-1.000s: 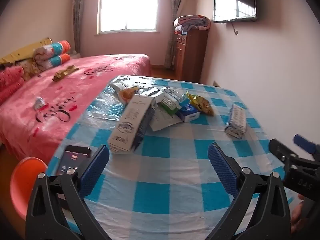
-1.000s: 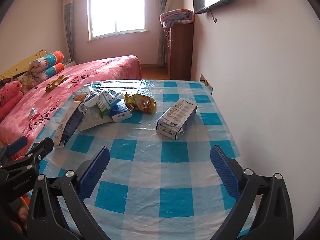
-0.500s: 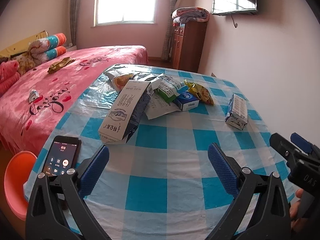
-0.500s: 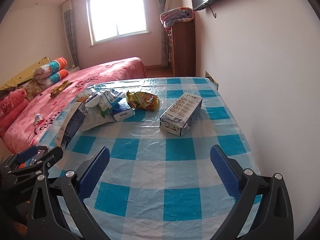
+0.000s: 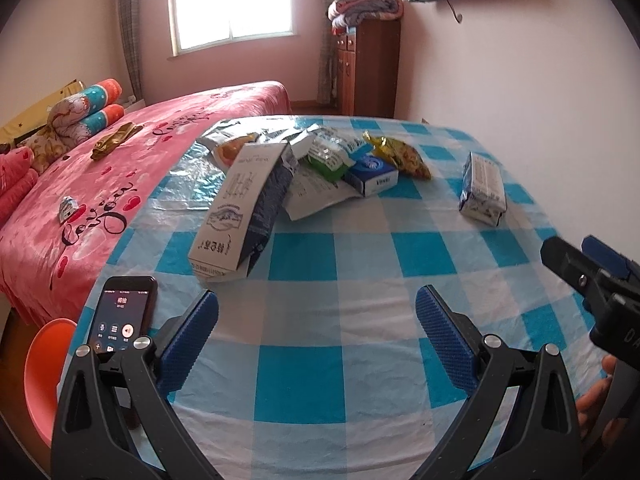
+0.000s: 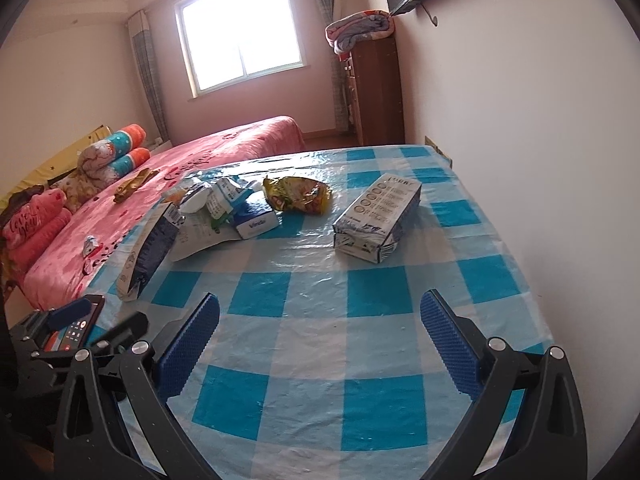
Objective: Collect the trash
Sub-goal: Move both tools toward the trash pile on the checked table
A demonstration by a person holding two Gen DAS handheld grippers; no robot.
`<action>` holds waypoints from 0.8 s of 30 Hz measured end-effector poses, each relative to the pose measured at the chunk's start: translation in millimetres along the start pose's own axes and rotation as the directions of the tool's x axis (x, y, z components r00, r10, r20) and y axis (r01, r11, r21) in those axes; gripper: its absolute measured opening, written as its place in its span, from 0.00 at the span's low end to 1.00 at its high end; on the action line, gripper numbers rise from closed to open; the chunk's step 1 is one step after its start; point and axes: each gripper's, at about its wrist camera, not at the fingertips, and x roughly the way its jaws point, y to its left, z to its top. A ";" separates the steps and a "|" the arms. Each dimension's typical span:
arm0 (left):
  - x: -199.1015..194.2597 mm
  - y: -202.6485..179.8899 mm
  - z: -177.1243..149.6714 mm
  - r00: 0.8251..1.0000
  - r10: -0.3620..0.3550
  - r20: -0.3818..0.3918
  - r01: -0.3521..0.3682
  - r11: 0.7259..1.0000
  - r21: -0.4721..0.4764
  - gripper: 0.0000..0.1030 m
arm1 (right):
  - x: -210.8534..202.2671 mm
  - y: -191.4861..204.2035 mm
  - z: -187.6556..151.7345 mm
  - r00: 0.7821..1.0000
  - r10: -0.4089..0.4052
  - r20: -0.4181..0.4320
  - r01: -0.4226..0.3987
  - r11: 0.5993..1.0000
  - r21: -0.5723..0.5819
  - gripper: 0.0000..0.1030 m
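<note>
Trash lies on a blue-and-white checked table [image 5: 320, 368] [image 6: 312, 344]. A tall white carton [image 5: 240, 208] [image 6: 148, 248] lies on its side at the left. Behind it are a white paper, a green-white wrapper [image 5: 328, 156], a small blue box [image 5: 372, 174] [image 6: 256, 220] and a yellow snack bag [image 5: 404, 156] [image 6: 298, 194]. A smaller white carton [image 5: 482, 188] [image 6: 378, 216] lies apart at the right. My left gripper [image 5: 316, 328] and right gripper [image 6: 320, 332] both hover open over the near part of the table, holding nothing.
A black phone [image 5: 122, 312] with a lit screen lies at the table's near left corner. An orange stool [image 5: 44, 364] stands below it. A pink bed [image 5: 100, 168] runs along the left. The wall [image 6: 540, 140] borders the table's right side.
Both grippers have pulled back and tilted, so the table looks lower and the trash pile sits farther up the views. The trash has not moved. Both stay open.
</note>
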 end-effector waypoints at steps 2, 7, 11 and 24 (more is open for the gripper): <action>4.1 0.8 -2.3 1.000 -0.004 -0.017 0.004 1.000 -0.003 0.96 | 2.3 -0.8 -1.0 1.000 0.000 -0.002 0.000 1.000 0.007 0.96; 10.8 1.7 -7.4 0.999 -0.007 -0.037 0.007 1.000 0.001 0.96 | 13.8 -7.1 -4.4 0.999 0.004 -0.043 -0.002 0.999 0.035 0.96; 14.4 2.0 -10.2 0.999 -0.016 -0.051 0.016 1.000 0.006 0.96 | 20.2 -5.1 -9.3 0.997 0.006 -0.075 -0.004 1.000 0.025 0.96; 0.8 9.5 -17.9 0.998 -0.045 -0.045 0.045 0.999 0.002 0.96 | 8.6 15.4 -12.3 0.995 -0.030 -0.092 0.028 0.999 -0.029 0.96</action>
